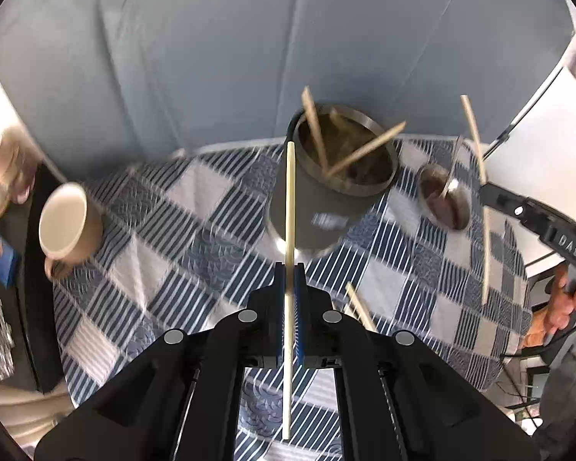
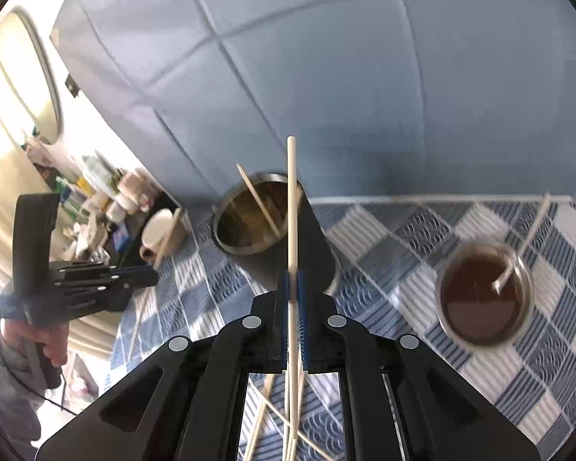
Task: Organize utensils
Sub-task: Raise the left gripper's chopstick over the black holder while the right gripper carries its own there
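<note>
A person's 2 handheld black plastic grippers work over a table draped in a blue-and-white checked tablecloth (image 1: 196, 226), its squares alternating stripes, plain weave and a wave-like print. The left gripper (image 1: 289, 280) has its blue-padded jaws pressed together on 1 slim, pale wooden chopstick (image 1: 290, 199), which runs straight up between them. The right gripper (image 2: 292, 288) is likewise clamped, pinching a long pale stick (image 2: 292, 207) whose tip rises above the rim of the utensil holder (image 2: 311, 242), a dark cylindrical canister with a shiny metal lip standing near the table's far edge. Several more chopsticks (image 1: 364, 150) lean at angles inside the holder. Loose chopsticks (image 2: 265, 411) lie crossed on the cloth below the right gripper. To the right of the holder sits a small round metal cup (image 2: 484, 292) filled with brown liquid, a thin spoon (image 2: 518, 253) resting in it. A smooth beige ceramic mug (image 1: 67, 226) stands at the table's left edge. A creased grey-blue fabric backdrop (image 1: 249, 46) hangs behind.
</note>
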{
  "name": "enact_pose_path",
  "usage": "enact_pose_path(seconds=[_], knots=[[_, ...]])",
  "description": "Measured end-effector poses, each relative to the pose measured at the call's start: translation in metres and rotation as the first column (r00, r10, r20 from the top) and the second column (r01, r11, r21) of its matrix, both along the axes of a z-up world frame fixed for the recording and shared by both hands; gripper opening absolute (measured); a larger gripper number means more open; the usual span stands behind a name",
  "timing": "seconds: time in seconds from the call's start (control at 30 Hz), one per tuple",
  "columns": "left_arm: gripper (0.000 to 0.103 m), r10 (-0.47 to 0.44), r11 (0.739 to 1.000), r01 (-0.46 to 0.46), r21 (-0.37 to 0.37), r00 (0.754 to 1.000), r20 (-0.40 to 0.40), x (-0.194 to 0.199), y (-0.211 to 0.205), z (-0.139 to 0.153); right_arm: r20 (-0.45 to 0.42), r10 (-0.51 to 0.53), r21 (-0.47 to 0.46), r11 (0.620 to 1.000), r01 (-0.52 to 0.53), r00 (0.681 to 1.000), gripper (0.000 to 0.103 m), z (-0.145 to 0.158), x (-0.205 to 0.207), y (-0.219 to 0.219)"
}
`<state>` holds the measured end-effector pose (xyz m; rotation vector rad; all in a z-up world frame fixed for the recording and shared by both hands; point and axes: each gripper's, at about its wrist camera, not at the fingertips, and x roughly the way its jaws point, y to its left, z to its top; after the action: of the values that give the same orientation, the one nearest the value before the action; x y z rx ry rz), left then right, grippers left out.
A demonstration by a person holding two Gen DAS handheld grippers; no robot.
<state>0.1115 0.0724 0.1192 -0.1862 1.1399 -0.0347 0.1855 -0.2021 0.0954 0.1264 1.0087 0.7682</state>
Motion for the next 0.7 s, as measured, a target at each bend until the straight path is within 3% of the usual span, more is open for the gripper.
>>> enact_pose_path(seconds=[0.27, 0.43, 0.5, 0.7], knots=[[0.004, 0.034, 0.999, -0.031, -0.029, 0.995, 0.092, 0.043, 0.003, 0.032, 0.054, 0.017, 0.046, 0.999, -0.02, 0.998, 0.005, 0.02, 0.026, 0.029], [0.004, 0.032, 0.997, -0.017, -0.076, 0.978, 0.206, 0.064, 0.007, 0.044, 0.123, 0.008, 0.131, 0.991, -0.024, 0.992, 0.005, 0.031, 0.041, 0.039], [0.004, 0.045, 0.995, -0.025, -0.095, 0.975, 0.216, 0.072, 0.009, 0.044, 0.145, -0.025, 0.136, 0.991, 0.005, 0.989, 0.005, 0.034, 0.051, 0.043], [0.004, 0.072, 0.988, -0.029, -0.149, 0.953, 0.296, 0.098, 0.015, 0.039, 0.102, -0.05, 0.197, 0.98, 0.029, 0.994, 0.005, 0.029, 0.081, 0.05]])
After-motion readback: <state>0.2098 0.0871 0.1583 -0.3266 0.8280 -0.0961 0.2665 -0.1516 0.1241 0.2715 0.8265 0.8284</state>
